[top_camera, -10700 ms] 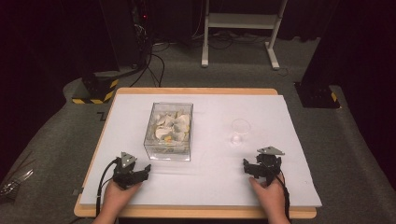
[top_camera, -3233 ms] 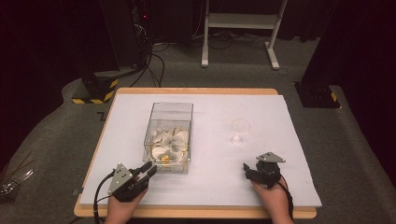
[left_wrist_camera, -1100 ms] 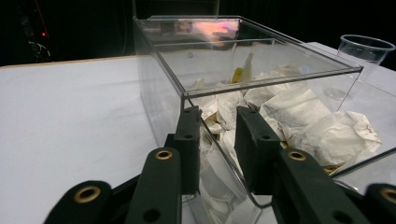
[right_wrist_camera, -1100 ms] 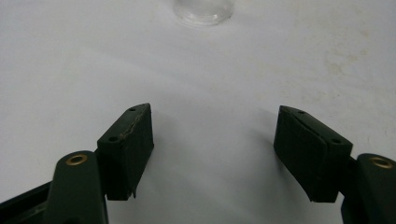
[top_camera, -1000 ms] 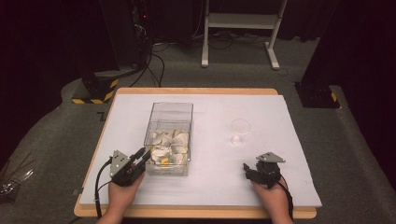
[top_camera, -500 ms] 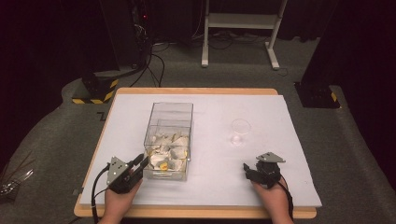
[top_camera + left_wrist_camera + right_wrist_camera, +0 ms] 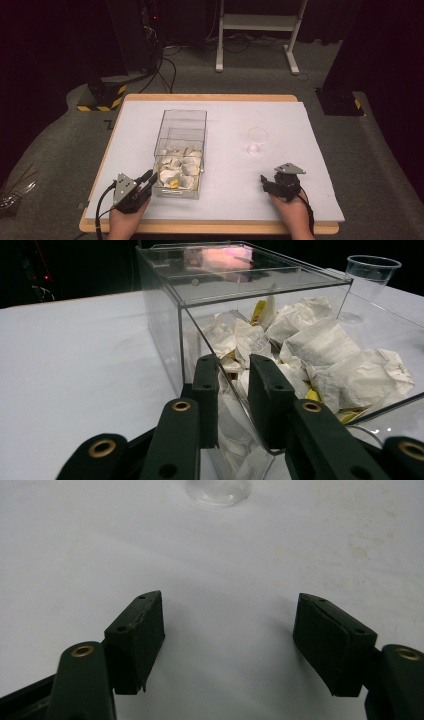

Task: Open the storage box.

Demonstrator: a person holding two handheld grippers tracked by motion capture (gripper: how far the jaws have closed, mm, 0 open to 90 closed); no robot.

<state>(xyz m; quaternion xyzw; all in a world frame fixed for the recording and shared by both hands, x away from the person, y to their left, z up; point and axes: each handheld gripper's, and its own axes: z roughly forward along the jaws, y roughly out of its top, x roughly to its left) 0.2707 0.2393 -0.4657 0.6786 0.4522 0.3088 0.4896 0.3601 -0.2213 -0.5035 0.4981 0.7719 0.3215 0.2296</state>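
Observation:
A clear plastic box [image 7: 184,122] stands left of centre on the white table [image 7: 300,150], its drawer [image 7: 176,193] slid out toward me. White paper sachets [image 7: 181,167] with some yellow ones fill the drawer [image 7: 390,415]. My left gripper [image 7: 149,179] is at the drawer's near left corner. Its jaws have just been closing, and in the left gripper view the gripper [image 7: 234,390] is shut on the drawer's clear side wall. My right gripper [image 7: 265,183] rests near the front edge, open [image 7: 230,640] over bare table. A clear cup [image 7: 257,140] stands beyond it.
The cup [image 7: 372,270] sits right of the box; its base [image 7: 217,490] lies ahead of the right jaws. Behind the table are a white stand [image 7: 257,30], black equipment with cables [image 7: 150,30] and a yellow-striped base [image 7: 100,97].
My left hand has drawn back toward the front edge and the drawer has slid farther out of the box with it. The right hand has kept still.

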